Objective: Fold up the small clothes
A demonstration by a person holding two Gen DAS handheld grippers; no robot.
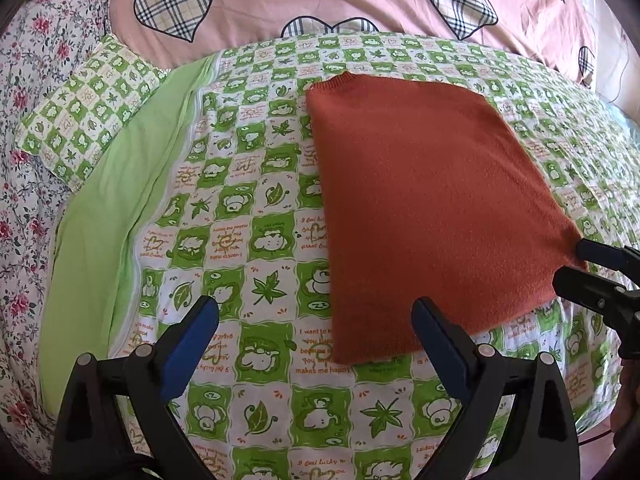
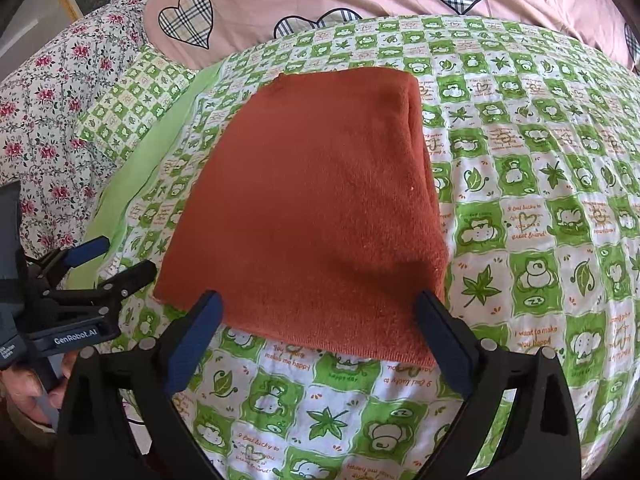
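Observation:
A rust-orange knitted garment [image 1: 424,200] lies folded into a flat rectangle on the green checked quilt [image 1: 256,240]; it also shows in the right wrist view [image 2: 312,208]. My left gripper [image 1: 316,316] is open and empty, just off the garment's near left corner. My right gripper [image 2: 320,312] is open and empty, its jaws standing either side of the garment's near edge without holding it. The right gripper [image 1: 576,264] shows at the garment's near right corner in the left view. The left gripper [image 2: 120,260] shows beside the garment's left corner in the right view.
A pink duvet with plaid hearts [image 1: 320,0] lies at the back. A floral cover [image 1: 24,120] and a small green checked pillow [image 1: 92,108] lie at the left, beside a plain green strip [image 1: 100,240]. The quilt [image 2: 540,200] spreads to the right.

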